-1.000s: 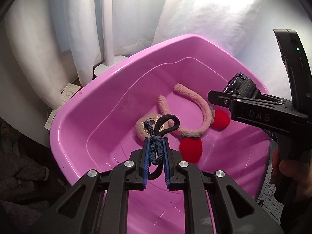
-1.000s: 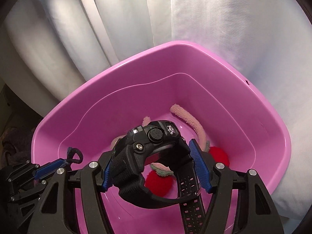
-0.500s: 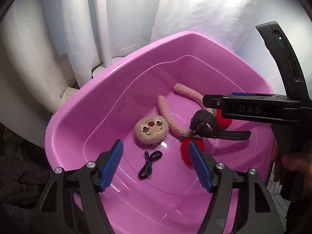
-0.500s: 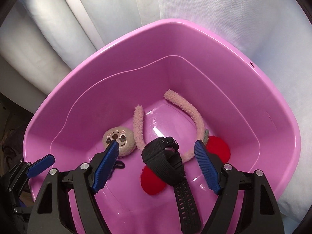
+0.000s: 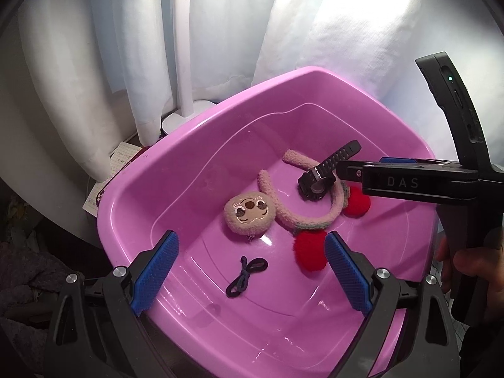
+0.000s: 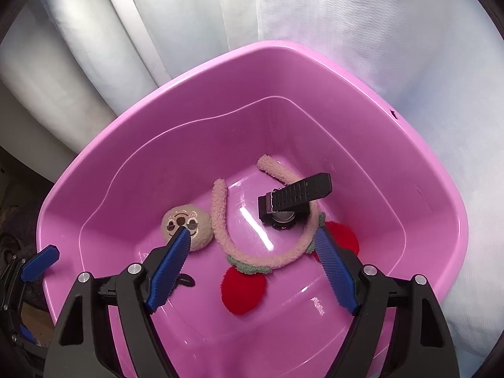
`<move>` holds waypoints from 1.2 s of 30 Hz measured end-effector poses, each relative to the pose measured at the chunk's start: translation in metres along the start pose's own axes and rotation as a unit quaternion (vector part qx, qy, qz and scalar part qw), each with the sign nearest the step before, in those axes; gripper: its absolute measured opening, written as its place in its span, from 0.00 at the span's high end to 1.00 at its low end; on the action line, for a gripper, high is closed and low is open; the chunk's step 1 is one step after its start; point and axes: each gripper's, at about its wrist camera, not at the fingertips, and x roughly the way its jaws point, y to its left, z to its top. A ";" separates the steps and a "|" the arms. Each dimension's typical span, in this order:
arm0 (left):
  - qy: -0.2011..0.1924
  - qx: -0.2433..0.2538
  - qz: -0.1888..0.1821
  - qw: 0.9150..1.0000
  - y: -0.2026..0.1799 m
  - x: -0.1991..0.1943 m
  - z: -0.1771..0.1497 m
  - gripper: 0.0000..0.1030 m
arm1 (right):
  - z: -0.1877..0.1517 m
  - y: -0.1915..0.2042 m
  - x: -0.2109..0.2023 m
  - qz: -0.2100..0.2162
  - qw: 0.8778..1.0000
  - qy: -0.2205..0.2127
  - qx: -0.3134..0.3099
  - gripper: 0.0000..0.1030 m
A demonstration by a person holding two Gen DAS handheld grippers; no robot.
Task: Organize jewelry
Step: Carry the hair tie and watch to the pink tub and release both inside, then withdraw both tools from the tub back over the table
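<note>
A pink plastic basin (image 5: 132,189) (image 6: 94,189) holds the items. A black watch (image 5: 318,182) (image 6: 289,204) lies face down on the fuzzy pink headband (image 5: 283,214) (image 6: 220,214), which has red pompoms (image 5: 310,252) (image 6: 242,289). A dark hair tie (image 5: 245,277) (image 6: 186,280) lies on the basin floor by a round plush face (image 5: 249,214) (image 6: 186,223). My left gripper (image 5: 249,274) is open and empty above the hair tie. My right gripper (image 6: 252,267) is open and empty above the basin, also seen from the side in the left wrist view (image 5: 409,179).
White curtains (image 5: 126,47) (image 6: 346,31) hang behind the basin. A white lamp base (image 5: 186,116) and a paper note (image 5: 119,157) sit behind its left side. Dark cloth (image 5: 19,271) lies at the far left.
Both grippers opened: the left dropped the hair tie and the right dropped the watch into the basin. The watch tipped onto the headband. Both grippers have pulled back and up.
</note>
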 end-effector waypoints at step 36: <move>-0.075 0.000 -0.006 0.997 -0.018 -0.100 -0.077 0.07 | -0.217 0.008 -0.145 0.021 0.983 -0.178 0.048 0.25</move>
